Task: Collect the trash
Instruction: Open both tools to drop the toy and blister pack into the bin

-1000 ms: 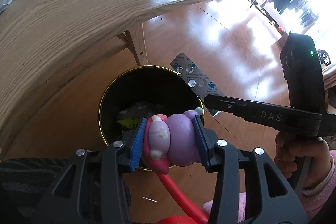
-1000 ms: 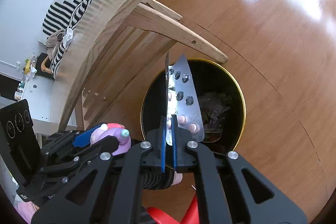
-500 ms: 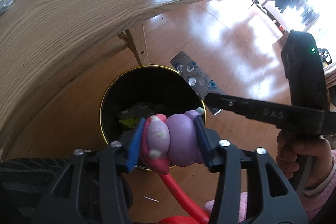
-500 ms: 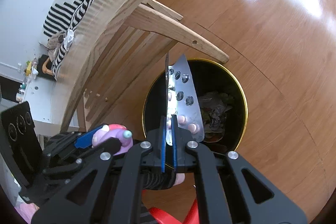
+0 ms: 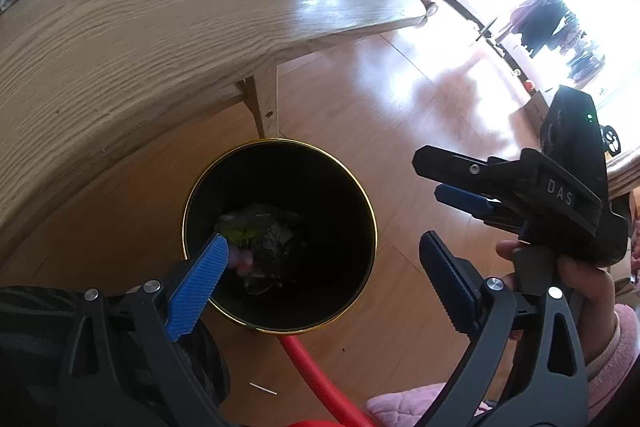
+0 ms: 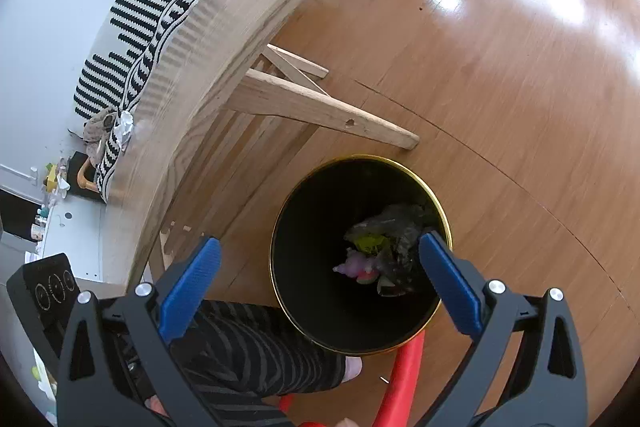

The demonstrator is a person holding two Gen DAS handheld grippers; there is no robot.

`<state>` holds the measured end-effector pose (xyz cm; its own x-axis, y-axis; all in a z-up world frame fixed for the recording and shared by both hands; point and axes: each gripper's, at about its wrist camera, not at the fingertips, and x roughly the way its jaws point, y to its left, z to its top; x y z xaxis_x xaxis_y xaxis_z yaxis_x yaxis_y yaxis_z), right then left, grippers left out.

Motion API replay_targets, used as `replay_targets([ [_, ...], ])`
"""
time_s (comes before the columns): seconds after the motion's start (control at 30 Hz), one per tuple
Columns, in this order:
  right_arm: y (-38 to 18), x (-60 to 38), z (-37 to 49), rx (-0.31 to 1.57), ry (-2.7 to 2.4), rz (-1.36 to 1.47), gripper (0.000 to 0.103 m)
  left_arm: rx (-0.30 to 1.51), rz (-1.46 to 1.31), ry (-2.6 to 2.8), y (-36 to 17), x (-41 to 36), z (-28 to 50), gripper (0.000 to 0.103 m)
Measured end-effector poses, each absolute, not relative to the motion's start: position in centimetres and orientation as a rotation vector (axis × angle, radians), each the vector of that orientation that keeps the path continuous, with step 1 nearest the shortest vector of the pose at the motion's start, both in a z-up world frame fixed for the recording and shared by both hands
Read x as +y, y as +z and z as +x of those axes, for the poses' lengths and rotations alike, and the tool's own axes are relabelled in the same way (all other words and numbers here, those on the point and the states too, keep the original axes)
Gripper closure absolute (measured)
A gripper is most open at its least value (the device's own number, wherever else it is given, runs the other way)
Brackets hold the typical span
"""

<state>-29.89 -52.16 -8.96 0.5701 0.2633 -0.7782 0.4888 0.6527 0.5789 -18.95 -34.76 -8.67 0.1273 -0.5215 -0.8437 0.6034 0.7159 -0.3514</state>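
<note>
A black bin with a gold rim (image 5: 280, 141) (image 6: 360, 157) stands on the wooden floor beside a table leg. My left gripper (image 5: 324, 247) hangs over its mouth, jaws opening wide, with nothing between them. My right gripper (image 6: 320, 247) (image 5: 430, 177) is also above the bin, jaws opening and empty. At the bottom of the bin lies a purple and pink toy (image 6: 356, 263) (image 5: 240, 259) next to crumpled dark wrappers with a green scrap (image 6: 384, 239) (image 5: 260, 231). I cannot pick out the silver blister pack.
A light wooden table (image 5: 160, 7) overhangs the bin's far side, its leg (image 5: 264, 107) (image 6: 320, 111) close to the rim. A red tube (image 5: 316, 375) (image 6: 404, 375) lies against the bin's near side. A person's striped leg (image 6: 248, 347) is at the lower left.
Both grippers have gone from shut to wide open. The purple toy has left the left gripper and lies in the bin. The blister pack has left the right gripper.
</note>
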Motion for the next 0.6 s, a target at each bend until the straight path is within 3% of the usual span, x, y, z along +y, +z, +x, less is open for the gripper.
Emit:
replay_targets([
  [0.4, -7.4, -51.9, -28.7, 0.975, -0.141, 0.832, 0.007, 1.197, 0.053, -0.810, -8.2, -34.3, -18.9, 0.010],
  [0.6, -4.8, -50.8, -26.9, 0.933, -0.162, 0.686, 0.007, 1.116, -0.038, -0.775, -4.6, -31.3, -17.6, 0.010],
])
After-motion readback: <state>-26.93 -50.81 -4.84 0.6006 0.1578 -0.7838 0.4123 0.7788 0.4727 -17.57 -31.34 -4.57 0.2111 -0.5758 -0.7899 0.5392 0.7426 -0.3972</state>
